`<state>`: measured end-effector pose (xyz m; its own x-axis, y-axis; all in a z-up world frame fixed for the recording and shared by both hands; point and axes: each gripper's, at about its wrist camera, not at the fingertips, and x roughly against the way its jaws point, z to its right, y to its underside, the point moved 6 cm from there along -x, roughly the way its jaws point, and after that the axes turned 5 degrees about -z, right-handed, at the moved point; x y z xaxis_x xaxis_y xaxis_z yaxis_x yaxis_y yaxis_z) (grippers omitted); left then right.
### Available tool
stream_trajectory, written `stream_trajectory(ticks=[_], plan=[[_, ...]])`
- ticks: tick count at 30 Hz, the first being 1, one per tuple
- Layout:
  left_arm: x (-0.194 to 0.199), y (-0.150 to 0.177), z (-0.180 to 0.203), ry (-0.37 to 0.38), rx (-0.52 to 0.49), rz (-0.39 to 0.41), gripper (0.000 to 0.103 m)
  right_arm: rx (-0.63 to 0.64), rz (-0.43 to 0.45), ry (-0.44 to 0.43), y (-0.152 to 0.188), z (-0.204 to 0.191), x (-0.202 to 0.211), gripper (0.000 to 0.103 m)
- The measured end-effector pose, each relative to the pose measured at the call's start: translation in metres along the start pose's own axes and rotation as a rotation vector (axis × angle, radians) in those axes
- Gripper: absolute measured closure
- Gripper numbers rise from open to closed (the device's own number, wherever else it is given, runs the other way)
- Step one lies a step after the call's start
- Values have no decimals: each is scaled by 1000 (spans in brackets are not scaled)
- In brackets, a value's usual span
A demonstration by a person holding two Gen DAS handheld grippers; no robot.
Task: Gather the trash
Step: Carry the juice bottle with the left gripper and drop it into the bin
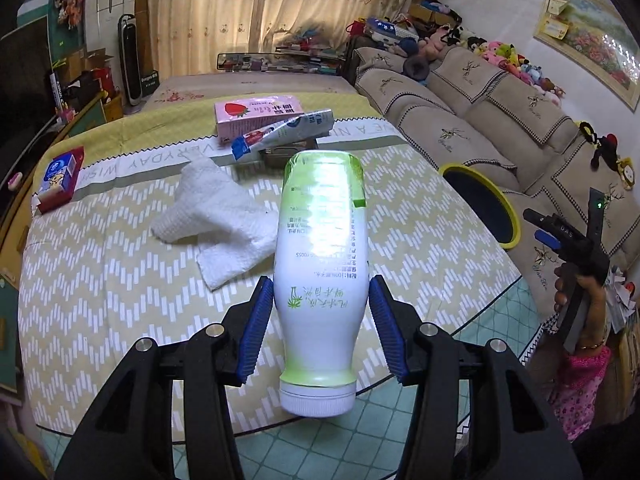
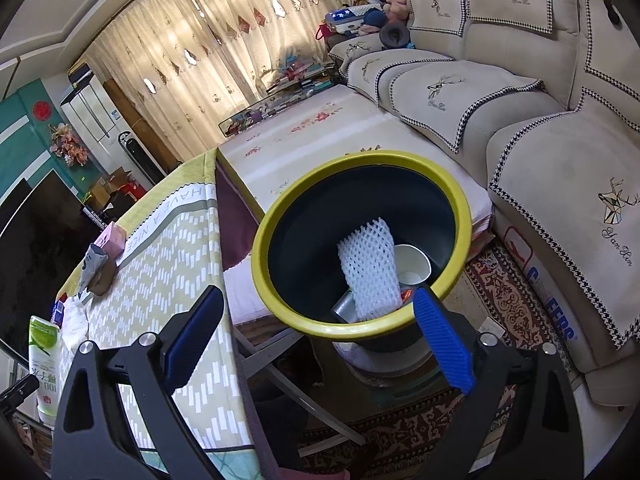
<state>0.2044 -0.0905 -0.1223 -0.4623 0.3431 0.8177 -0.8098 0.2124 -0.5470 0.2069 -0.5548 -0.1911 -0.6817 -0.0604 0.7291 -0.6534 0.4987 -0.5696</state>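
- The bin [image 2: 362, 322], yellow-rimmed with a dark inside, stands beside the table [image 2: 172, 248] on the sofa side. In the right wrist view it sits at about 12 o'clock from the right gripper [image 2: 320, 336].
- Inside the bin lie a white foam net sleeve [image 2: 370, 268], a white paper cup [image 2: 412, 266] at its 3 o'clock, and a grey piece [image 2: 346, 308] at the sleeve's 7 o'clock, partly hidden.
- The bottle [image 1: 322, 276] is white plastic fading to green at both ends, with green printed characters and a white screw cap turned toward the camera.
- The left gripper [image 1: 320, 312] holds the bottle above the table, its blue pads about half apart and pressed to the bottle's sides.
- The right gripper's jaws stand wide apart with nothing between them, over the bin's near rim.
- On the table, a crumpled white towel [image 1: 216, 220] lies at the bottle's 10 o'clock; a pink carton [image 1: 256, 114] and a blue-and-white wrapper [image 1: 280, 130] lie at 12 o'clock; a red-and-blue box [image 1: 60, 178] lies far toward 9 o'clock.
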Motion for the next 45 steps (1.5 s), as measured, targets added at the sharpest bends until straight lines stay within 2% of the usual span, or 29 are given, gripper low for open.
stream_trajectory(ticks=[4,12,19,29,37,42,45], plan=[[-8,-7,3,-8,-14,-8,53,-3,-4,-2,1,2,-1,12],[-9,-32,22,17,-55,37,53,-6,-5,-4,1,5,-2,12],[-20,-55,63,69,-130,36,53,-26,6,0,-1,16,0,12],[-49,-97,137,149,-268,20,53,-99,45,13,-7,58,13,12],[-105,-139,225,236,-401,-42,53,-178,87,34,-9,104,35,12],[-167,-163,283,248,-461,-84,53,-190,95,49,-12,117,43,12],[-204,-175,307,252,-456,-107,53,-186,90,53,-11,118,43,12]])
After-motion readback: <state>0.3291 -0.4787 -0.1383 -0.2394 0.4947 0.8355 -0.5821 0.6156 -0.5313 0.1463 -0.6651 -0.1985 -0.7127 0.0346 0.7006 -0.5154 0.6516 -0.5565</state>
